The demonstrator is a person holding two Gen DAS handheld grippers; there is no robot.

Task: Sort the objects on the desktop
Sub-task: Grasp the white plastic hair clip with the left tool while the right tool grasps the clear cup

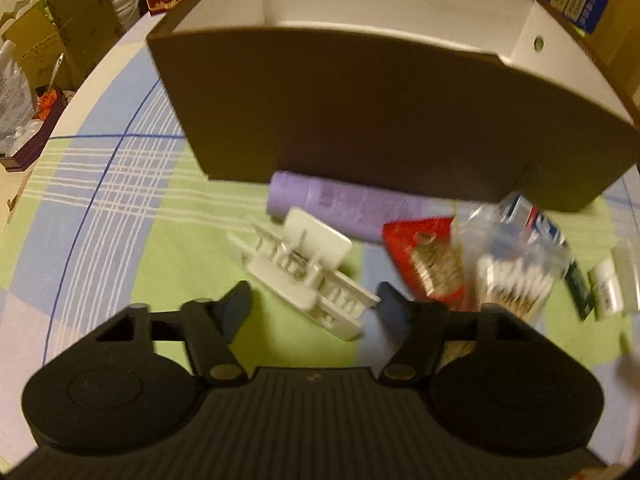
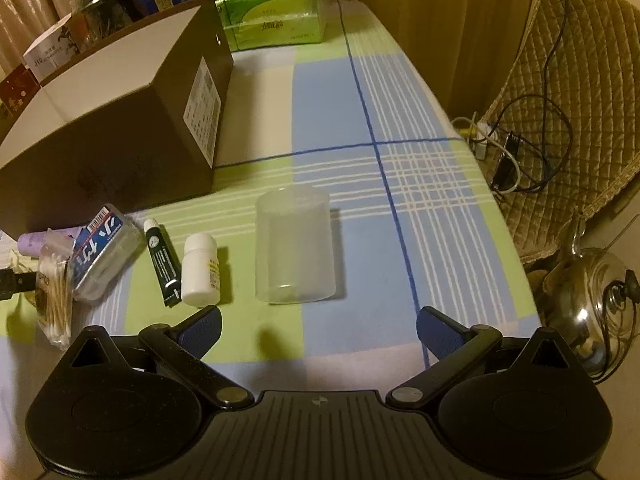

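Left wrist view: one left gripper [image 1: 314,300], nearest the lens, jaws spread and holding nothing, poised over one white hair claw clip [image 1: 304,276] that lies on the checked cloth of the surface [image 1: 100,208]. Behind the clip, one lilac roll [image 1: 340,210] lying on its side, touching the foot of one open brown cardboard box [image 1: 380,120] with a white interior; the box's far rim is cut off by the frame. To the right, blurred by motion: one red packet [image 1: 428,260], one clear bag of cotton swabs [image 1: 516,284], one blue-and-white pack [image 1: 532,216], one dark tube [image 1: 580,292] and one white bottle [image 1: 606,292], the last three hard to make out. Right wrist view: one right gripper [image 2: 318,330], jaws spread wide and holding nothing, above the cloth just short of one frosted translucent container [image 2: 296,248] standing upright. Left of it, in a row: one white bottle [image 2: 200,270], one dark tube [image 2: 162,262], one blue-and-white pack [image 2: 102,254], one bag of cotton swabs [image 2: 54,296], and the lilac roll [image 2: 32,242], mostly hidden behind the swabs. One cardboard box [image 2: 120,132] stands behind them, one printed label on its side, text illegible. One green package [image 2: 274,16] beyond the box.
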